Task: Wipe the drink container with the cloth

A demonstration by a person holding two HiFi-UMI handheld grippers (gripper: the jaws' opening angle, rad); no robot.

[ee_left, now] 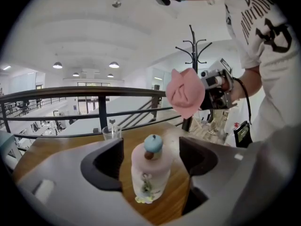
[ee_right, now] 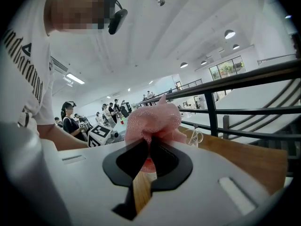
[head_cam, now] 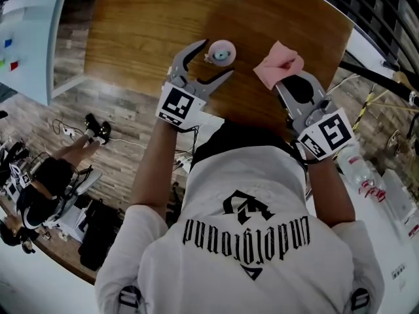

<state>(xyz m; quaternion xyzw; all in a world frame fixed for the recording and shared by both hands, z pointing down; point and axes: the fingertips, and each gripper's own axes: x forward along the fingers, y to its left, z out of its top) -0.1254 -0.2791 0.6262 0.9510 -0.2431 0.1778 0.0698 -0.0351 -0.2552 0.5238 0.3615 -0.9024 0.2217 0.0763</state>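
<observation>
The drink container [head_cam: 223, 52] on the wooden table [head_cam: 144, 31] is bracketed by the parted jaws of the left gripper [head_cam: 216, 58], and the pink cloth [head_cam: 276, 65] at its three o'clock is pinched by the right gripper [head_cam: 285, 78].

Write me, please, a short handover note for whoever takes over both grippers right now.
Left gripper: open, jaws wide on either side of the pink plastic drink bottle with a blue cap, not touching it.
Right gripper: shut on the bunched pink mesh cloth, held up beside the bottle.
Things: the bottle stands upright on the round wooden table.
Done: the cloth is in the grip.
Left: probably close the left jaws on the bottle to steady it, then bring the cloth over and wipe; no wiping has begun.
</observation>
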